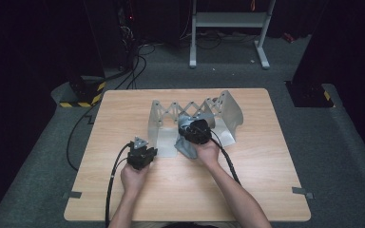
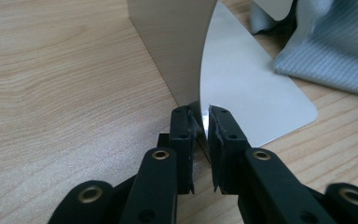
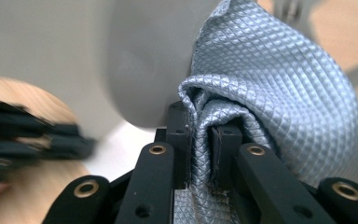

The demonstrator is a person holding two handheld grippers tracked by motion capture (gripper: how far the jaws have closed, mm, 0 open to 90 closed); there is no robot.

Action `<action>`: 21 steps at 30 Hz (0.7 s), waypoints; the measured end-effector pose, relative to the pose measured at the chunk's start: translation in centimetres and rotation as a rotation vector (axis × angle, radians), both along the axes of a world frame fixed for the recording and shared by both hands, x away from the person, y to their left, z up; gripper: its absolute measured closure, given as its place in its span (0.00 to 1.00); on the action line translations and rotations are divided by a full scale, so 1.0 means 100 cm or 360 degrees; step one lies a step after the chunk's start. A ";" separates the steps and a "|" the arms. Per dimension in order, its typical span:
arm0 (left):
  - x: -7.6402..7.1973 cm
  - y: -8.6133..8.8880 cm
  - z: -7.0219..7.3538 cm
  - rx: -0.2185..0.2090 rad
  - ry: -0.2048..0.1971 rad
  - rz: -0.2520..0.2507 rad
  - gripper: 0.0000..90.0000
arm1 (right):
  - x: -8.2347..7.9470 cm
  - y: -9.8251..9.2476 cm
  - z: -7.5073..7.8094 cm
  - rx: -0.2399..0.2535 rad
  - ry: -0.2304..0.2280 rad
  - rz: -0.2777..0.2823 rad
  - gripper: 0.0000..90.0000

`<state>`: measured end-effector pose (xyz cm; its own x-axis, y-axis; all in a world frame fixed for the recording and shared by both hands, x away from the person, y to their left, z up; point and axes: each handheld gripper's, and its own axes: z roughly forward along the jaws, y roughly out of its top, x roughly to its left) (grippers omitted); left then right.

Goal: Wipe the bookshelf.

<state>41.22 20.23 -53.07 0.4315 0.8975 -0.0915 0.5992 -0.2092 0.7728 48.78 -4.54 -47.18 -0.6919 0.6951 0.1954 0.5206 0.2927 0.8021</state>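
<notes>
High view: the left gripper (image 1: 142, 153) sits at the metal rack's (image 1: 228, 111) lower-left corner, the right gripper (image 1: 196, 130) mid-frame over grey cloth (image 1: 184, 148); bare surface (image 1: 266, 180) lies lower right.

Left gripper view: jaws clenched on the rack's thin edge (image 2: 204, 112) at center.

Right gripper view: jaws grasp bunched cloth (image 3: 270, 88) at center.

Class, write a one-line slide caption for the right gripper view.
Right gripper pinching a fold of grey quilted cloth beside the metal rack.
</notes>
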 end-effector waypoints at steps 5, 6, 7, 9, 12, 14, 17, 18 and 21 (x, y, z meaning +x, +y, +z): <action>0.000 0.000 0.000 0.0001 0.0000 0.0000 0.89 | -0.012 -0.006 0.030 0.0097 -0.0105 0.0045 0.90; 0.000 0.000 0.000 0.0001 0.0000 -0.0001 0.89 | -0.014 -0.007 0.035 0.0103 -0.0129 0.0055 0.91; 0.000 0.000 0.000 0.0000 -0.0001 -0.0001 0.89 | -0.016 -0.007 0.040 0.0109 -0.0147 0.0065 0.90; 0.000 0.000 0.000 -0.0002 -0.0001 0.0000 0.89 | -0.019 -0.008 0.049 0.0138 -0.0183 0.0079 0.90; 0.000 0.000 0.000 -0.0003 -0.0001 0.0000 0.89 | -0.023 -0.006 0.052 0.0133 -0.0203 0.0092 0.90; 0.000 0.000 0.000 -0.0003 -0.0001 0.0000 0.89 | -0.025 -0.003 0.051 0.0100 -0.0218 0.0105 0.90; 0.000 0.000 0.000 -0.0002 0.0001 -0.0003 0.89 | -0.029 0.000 0.043 0.0078 -0.0224 0.0117 0.90; 0.000 0.001 0.000 -0.0003 0.0001 -0.0002 0.89 | -0.030 0.000 0.040 0.0079 -0.0218 0.0119 0.90; 0.000 0.001 0.000 -0.0003 0.0002 -0.0003 0.89 | -0.032 -0.003 0.032 0.0069 -0.0216 0.0110 0.90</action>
